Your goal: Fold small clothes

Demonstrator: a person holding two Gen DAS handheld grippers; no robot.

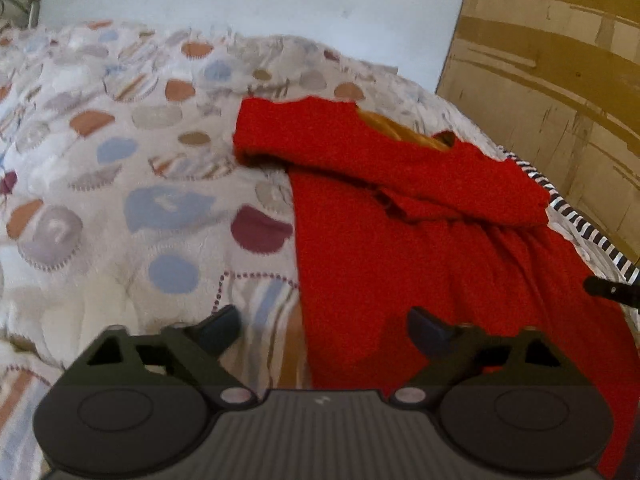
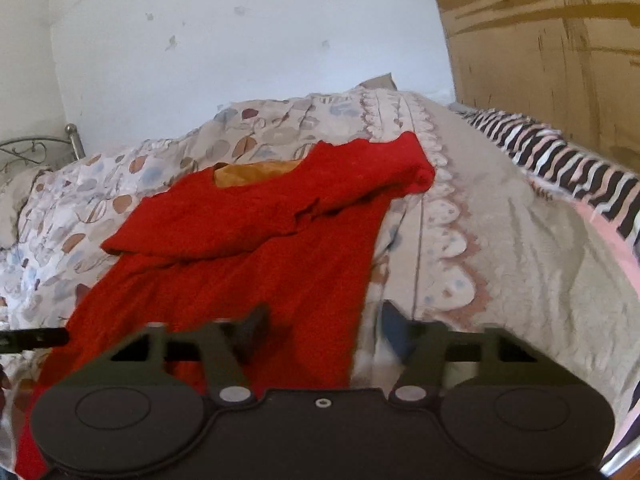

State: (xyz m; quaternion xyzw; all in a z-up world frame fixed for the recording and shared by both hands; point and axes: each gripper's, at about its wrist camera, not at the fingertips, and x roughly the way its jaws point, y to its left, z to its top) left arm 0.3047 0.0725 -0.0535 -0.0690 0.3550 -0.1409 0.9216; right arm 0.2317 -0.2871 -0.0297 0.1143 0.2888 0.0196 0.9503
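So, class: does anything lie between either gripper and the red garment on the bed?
Nothing visible does. The left gripper and right gripper each straddle a side edge of the red garment, jaws apart.

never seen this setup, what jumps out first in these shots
A bright red garment lies spread on a patterned quilt, its top part folded over, orange lining showing at the neck. A black-and-white striped cloth edges the bed by a cardboard panel.
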